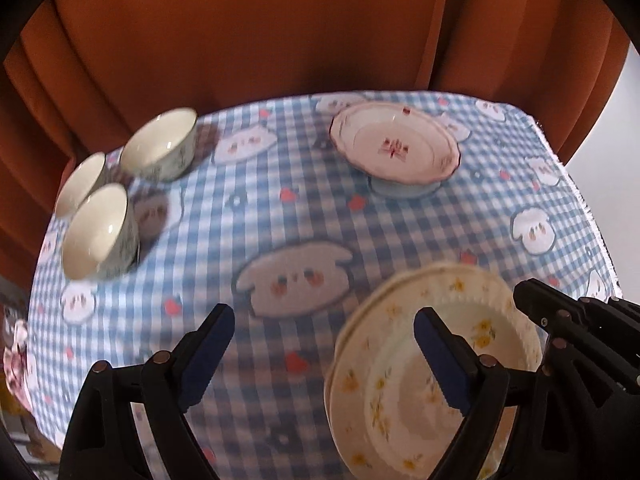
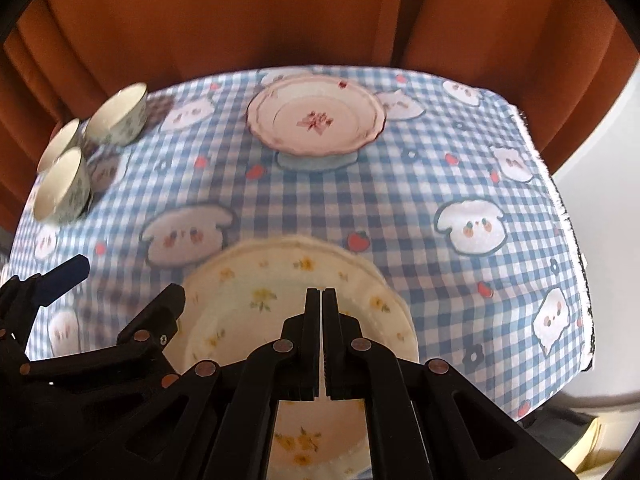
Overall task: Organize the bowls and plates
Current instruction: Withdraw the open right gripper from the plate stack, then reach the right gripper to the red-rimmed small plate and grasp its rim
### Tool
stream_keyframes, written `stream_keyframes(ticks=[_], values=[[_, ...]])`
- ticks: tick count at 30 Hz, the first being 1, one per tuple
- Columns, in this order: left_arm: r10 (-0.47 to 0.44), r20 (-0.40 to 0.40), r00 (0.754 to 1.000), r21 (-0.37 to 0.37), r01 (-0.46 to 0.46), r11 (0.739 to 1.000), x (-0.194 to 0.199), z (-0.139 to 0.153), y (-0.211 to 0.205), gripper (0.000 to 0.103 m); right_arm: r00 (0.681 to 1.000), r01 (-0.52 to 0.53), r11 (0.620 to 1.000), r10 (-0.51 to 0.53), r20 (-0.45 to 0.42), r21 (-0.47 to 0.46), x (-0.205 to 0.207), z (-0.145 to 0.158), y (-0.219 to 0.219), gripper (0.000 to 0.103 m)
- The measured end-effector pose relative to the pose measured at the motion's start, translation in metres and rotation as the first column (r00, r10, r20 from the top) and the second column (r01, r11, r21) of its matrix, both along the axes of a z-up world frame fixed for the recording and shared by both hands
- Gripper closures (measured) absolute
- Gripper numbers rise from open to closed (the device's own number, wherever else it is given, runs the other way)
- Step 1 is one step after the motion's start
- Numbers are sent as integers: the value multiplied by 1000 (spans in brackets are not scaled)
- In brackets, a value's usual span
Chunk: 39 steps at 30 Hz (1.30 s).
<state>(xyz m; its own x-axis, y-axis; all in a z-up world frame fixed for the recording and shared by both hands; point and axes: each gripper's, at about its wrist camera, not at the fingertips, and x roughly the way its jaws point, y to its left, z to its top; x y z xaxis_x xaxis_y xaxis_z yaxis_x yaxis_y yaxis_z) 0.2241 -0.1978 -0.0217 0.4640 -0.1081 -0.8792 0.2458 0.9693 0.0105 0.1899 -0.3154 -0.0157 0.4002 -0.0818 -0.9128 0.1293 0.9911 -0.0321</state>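
Right wrist view alone shows the right gripper (image 2: 322, 292) clenched on nothing above the yellow-flowered plates (image 2: 304, 320) stacked at the bench's (image 2: 460, 160) near edge. Left gripper (image 1: 324, 332) gapes wide, empty, beside them.

Three bowls (image 2: 64, 176) clustered at left of the frame on the desk (image 2: 440, 160). One plate (image 2: 316, 120) at upper centre. Stacked plates (image 2: 296, 300) at lower centre. Curtain (image 2: 280, 12) behind.

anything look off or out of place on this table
One oddity: the pink-flowered plate at the far side sits raised on a pale blue base instead of flat on the tablecloth. Nothing looks spilled or broken.
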Motion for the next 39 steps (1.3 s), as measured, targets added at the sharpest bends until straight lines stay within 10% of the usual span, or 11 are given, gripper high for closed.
stream_keyframes(ticks=[10, 12, 14, 15, 39], values=[[63, 24, 998, -3, -63, 998, 36, 3, -13, 3, 999, 15, 999, -16, 37, 29, 44, 13, -22, 91], [77, 19, 997, 11, -77, 997, 43, -1, -18, 1, 999, 14, 999, -15, 42, 42, 53, 13, -32, 80], [98, 14, 995, 12, -98, 995, 49, -3, -24, 1, 997, 6, 998, -11, 70, 68, 61, 15, -44, 28], [110, 10, 994, 5, -110, 994, 52, -3, -27, 1, 996, 2, 997, -9, 90, 79, 63, 16, -47, 22], [215, 106, 971, 58, -222, 973, 184, -20, -97, 7, 988, -84, 991, 70, 136, 100, 215, -26, -106, 14]])
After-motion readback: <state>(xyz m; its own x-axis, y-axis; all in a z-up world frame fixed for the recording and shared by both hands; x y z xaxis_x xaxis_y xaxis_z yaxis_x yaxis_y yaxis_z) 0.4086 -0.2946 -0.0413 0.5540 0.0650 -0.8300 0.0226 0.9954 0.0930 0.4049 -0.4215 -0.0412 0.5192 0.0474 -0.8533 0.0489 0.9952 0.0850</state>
